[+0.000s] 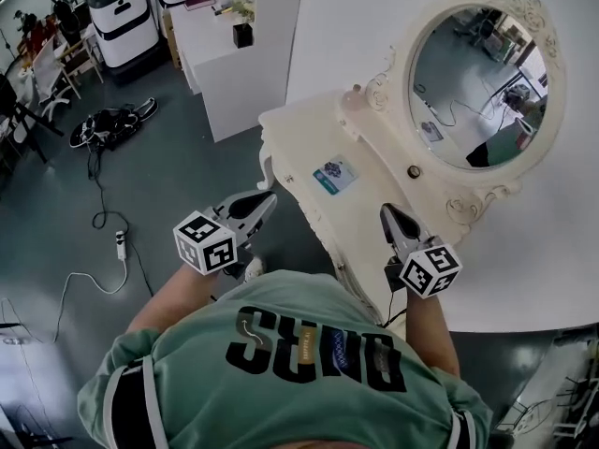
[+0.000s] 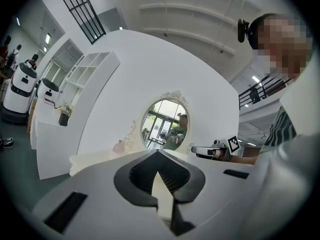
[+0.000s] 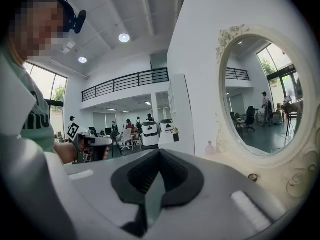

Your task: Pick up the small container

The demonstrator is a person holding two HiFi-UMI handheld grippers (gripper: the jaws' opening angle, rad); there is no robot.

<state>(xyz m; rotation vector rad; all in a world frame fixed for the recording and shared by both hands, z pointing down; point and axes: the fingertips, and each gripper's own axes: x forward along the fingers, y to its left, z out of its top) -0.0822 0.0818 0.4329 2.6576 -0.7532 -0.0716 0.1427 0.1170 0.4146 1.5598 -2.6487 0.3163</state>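
shirt (image 1: pixel 309 363) nearest; left gripper (image 1: pixel 270 195) and right gripper (image 1: pixel 386 210), both closed and empty, point at the dresser (image 1: pixel 301 138); small container (image 3: pixel 210 147) stands beside the mirror (image 1: pixel 473 82).

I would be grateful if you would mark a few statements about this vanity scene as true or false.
1. The left gripper and the right gripper are both shut with nothing between their jaws. True.
2. The mirror on the vanity is rectangular. False: it is oval, set in an ornate cream frame.
3. The small container stands on the vanity top close to the mirror's base. True.
4. The right gripper is holding the small container. False: the container stands on the vanity, apart from both grippers.
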